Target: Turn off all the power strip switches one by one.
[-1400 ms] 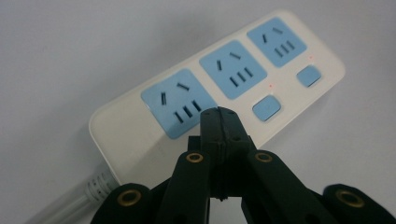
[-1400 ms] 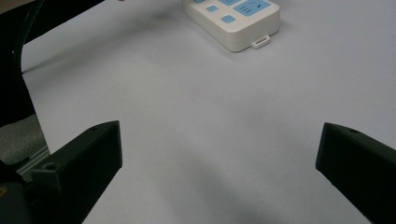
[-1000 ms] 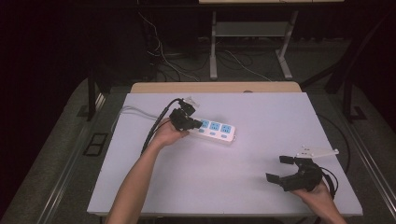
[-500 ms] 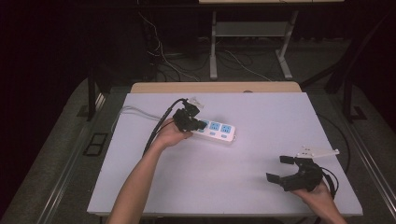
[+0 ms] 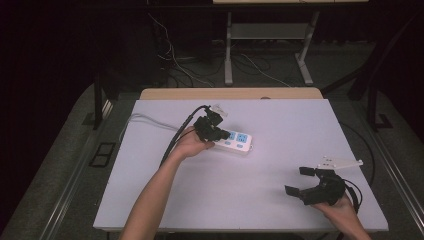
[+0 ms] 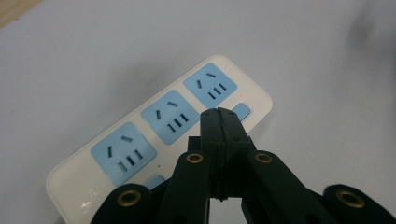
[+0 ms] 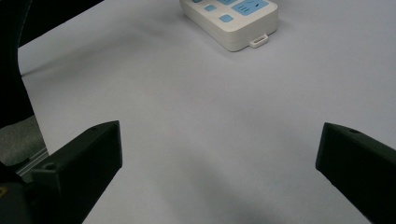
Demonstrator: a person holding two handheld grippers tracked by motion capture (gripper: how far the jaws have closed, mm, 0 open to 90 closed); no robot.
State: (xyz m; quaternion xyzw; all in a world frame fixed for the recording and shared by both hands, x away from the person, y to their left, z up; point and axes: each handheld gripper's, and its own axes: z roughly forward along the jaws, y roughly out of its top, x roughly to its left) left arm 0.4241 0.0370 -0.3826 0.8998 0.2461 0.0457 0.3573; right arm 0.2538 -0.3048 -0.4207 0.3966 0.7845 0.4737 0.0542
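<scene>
A white power strip (image 5: 235, 142) with blue sockets lies on the table, left of centre. In the left gripper view its three blue sockets (image 6: 172, 120) run diagonally under my jaws. My left gripper (image 6: 219, 113) is shut, jaws pressed together with nothing between them, and hovers over the strip's front edge near a small blue button (image 6: 240, 111). From above, the left gripper (image 5: 220, 132) sits over the strip's left end. My right gripper (image 5: 301, 182) rests near the front right corner, wide open and empty. The strip's end (image 7: 233, 21) lies far ahead of its jaws.
The strip's white cord (image 5: 142, 119) runs off toward the back left of the white table (image 5: 280, 125). A black cable (image 5: 175, 140) trails from the left gripper. Cables and a metal stand (image 5: 265, 55) sit on the floor beyond the table.
My left gripper has shifted a little to the right along the power strip and slightly up. The right gripper has stayed where it was.
</scene>
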